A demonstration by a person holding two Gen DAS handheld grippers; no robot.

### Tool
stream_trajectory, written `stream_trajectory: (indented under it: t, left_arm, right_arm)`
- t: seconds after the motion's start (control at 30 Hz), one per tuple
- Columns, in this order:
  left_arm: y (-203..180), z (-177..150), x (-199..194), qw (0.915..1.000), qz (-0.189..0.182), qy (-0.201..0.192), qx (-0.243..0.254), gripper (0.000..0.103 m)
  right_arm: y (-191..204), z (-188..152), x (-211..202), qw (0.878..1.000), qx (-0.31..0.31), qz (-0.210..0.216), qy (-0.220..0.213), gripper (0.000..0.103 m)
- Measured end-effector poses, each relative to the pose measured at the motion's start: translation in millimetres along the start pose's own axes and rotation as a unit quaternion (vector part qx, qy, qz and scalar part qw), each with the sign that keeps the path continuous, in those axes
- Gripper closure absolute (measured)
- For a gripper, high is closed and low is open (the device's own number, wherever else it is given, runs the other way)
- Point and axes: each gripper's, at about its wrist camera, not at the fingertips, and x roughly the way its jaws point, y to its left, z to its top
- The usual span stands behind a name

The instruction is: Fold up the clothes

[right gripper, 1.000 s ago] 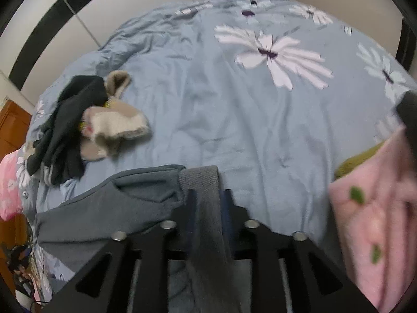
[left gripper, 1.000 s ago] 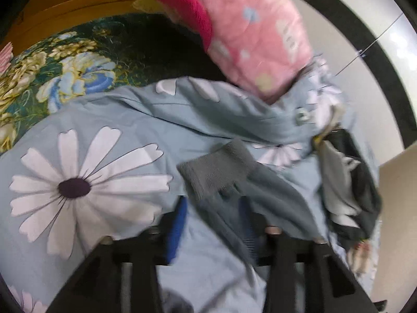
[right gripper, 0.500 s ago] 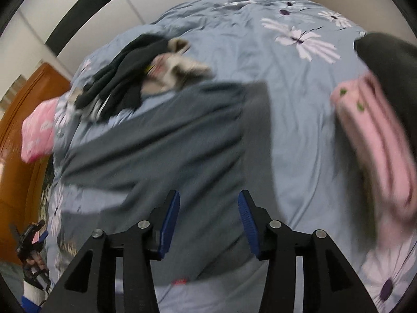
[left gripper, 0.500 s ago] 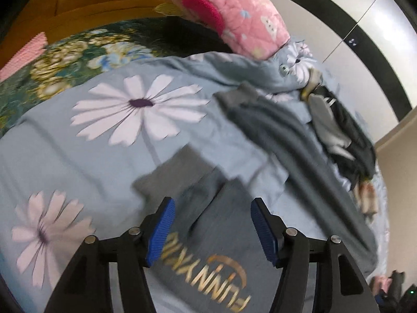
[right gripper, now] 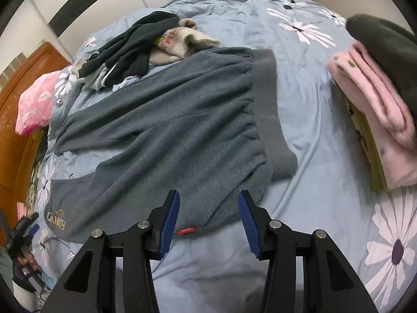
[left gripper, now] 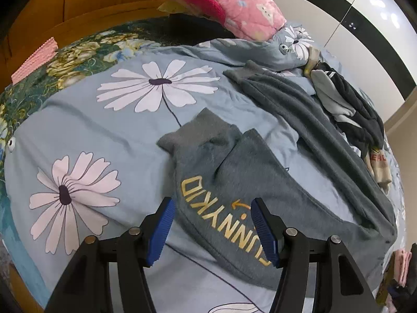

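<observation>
Daisy-print bedspread (right gripper: 161, 7), one grey sweatpants (right gripper: 166, 120), two grippers' jaws wide, empty.

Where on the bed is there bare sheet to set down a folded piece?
Bare sheet lies between the grey pants' waistband and the pink folded stack, and around the daisies left of the pant cuff. Crowded: the dark clothes pile beyond the pants.
</observation>
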Motion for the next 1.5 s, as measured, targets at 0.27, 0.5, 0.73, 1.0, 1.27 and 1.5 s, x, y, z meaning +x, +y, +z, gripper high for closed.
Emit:
stream_trajectory:
  t: [0.27,0.5,0.73,1.0,1.27,1.5]
  left_arm:
    - [24,-2,13,0.9996,0.001,0.021,-0.021,0.038]
    - [54,0,30,0.9972,-0.014,0.037,-0.064,0.038]
    - [67,3,53,0.9923,-0.034,0.05,-0.108,0.04]
    - [63,10,66,0.9927,-0.035,0.052,-0.102,0.041]
    - [60,12,71,0.9892,-0.028,0.052,-0.134,0.058]
    - [56,11,70,0.9877,-0.035,0.053,-0.143,0.067]
  right_arm:
    - [-35,-9,3,0.998,0.062,-0.017,0.014,0.055]
    - [-66,-17,15,0.992,0.12,-0.022,0.032,0.055]
    - [-83,-12,37,0.983,0.18,-0.001,0.041,0.055]
    - [-72,6,59,0.983,0.179,0.0,0.04,0.055]
    - [-68,11,70,0.981,0.186,0.01,0.049,0.076]
    - [-66,9,55,0.983,0.175,0.008,0.046,0.098]
